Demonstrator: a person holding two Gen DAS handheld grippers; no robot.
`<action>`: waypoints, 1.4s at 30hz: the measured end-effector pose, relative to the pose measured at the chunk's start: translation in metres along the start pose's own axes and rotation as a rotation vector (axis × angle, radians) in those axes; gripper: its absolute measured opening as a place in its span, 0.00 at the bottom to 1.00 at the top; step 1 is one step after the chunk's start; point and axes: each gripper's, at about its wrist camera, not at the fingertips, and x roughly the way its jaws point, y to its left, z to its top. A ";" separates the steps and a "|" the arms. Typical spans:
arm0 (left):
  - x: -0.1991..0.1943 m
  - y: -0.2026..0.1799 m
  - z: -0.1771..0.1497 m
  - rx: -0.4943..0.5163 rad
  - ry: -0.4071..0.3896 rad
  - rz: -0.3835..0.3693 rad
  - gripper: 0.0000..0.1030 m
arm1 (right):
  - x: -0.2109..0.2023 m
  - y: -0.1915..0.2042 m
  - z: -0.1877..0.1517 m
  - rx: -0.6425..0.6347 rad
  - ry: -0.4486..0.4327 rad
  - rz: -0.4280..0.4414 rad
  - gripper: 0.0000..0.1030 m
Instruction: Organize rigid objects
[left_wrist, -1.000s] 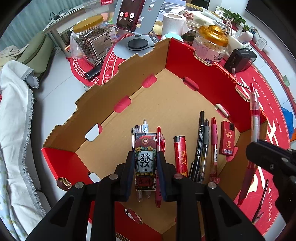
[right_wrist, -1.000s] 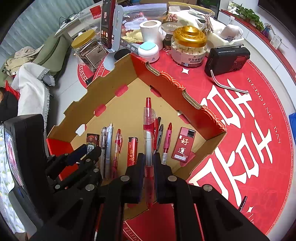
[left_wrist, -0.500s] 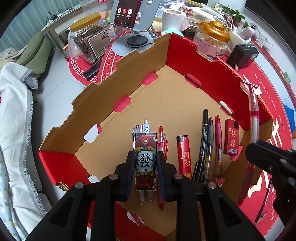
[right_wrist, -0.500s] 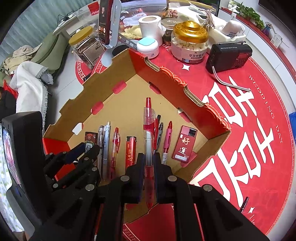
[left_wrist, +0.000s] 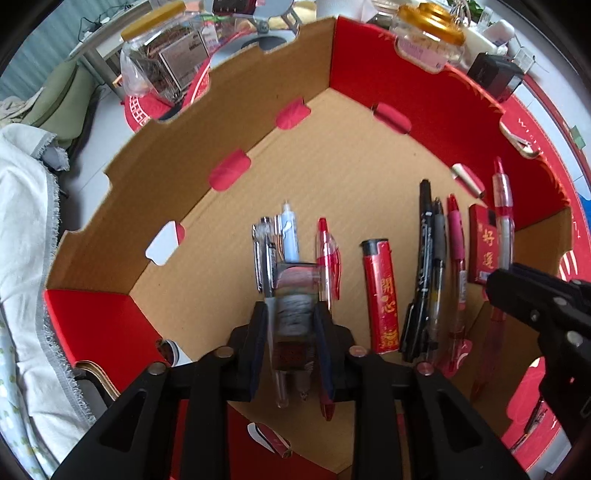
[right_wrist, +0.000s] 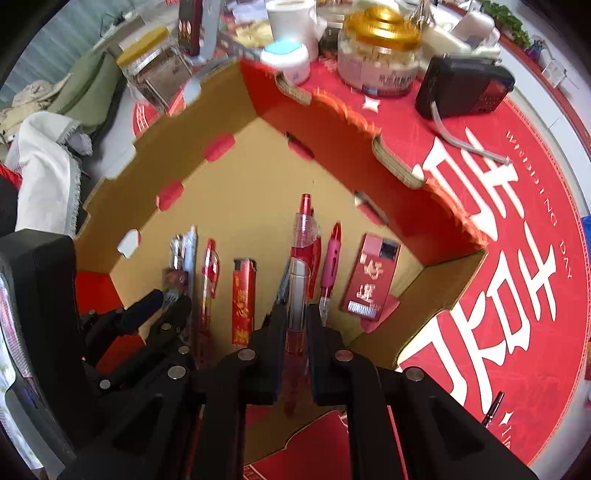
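Left claw (left_wrist: 291, 332) points steeply down into the cardboard box (left_wrist: 332, 155), jaws having just been opening. The decorated lighter (left_wrist: 295, 295) is between them, blurred; gaps show on both sides, so the pads appear off it: released, or nearly. The lighter lies over two clear pens (left_wrist: 275, 243), beside a red pen (left_wrist: 327, 254).

Right claw (right_wrist: 295, 325) is clenched on a red-and-clear pen (right_wrist: 301, 258), held lengthwise above the row on the box floor. Row in the right wrist view, left to right: clear pens, red pen, red lighter (right_wrist: 242, 299), dark pens mostly hidden behind the held pen, pink pen (right_wrist: 330, 266), flat red case (right_wrist: 371, 277).

Step in hand, as judged: placement. Both claws are low inside the box, the left one letting go of its lighter, the right one bringing its pen down to the row.

Next move, left: lift clear without dragging the lighter, which sits on round pens and may slide or tip.

Next move, right: the pen hangs over the dark pens. It needs a free lane, probably between the red lighter and the dark pens, before release. Keep it parallel to its neighbours.

Risk: both claws are close inside one box. Contact between them cannot be ruled out.

Box stands on a red mat (right_wrist: 498, 258) covering the surface.
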 end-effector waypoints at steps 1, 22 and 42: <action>0.000 0.001 0.001 0.001 -0.001 0.008 0.61 | 0.001 -0.001 -0.001 0.003 0.005 0.006 0.11; -0.054 -0.033 -0.035 0.159 -0.121 -0.107 1.00 | -0.060 -0.110 -0.118 0.296 -0.033 -0.101 0.89; -0.028 -0.304 -0.132 0.521 0.022 -0.275 1.00 | -0.055 -0.262 -0.316 0.820 0.138 -0.122 0.89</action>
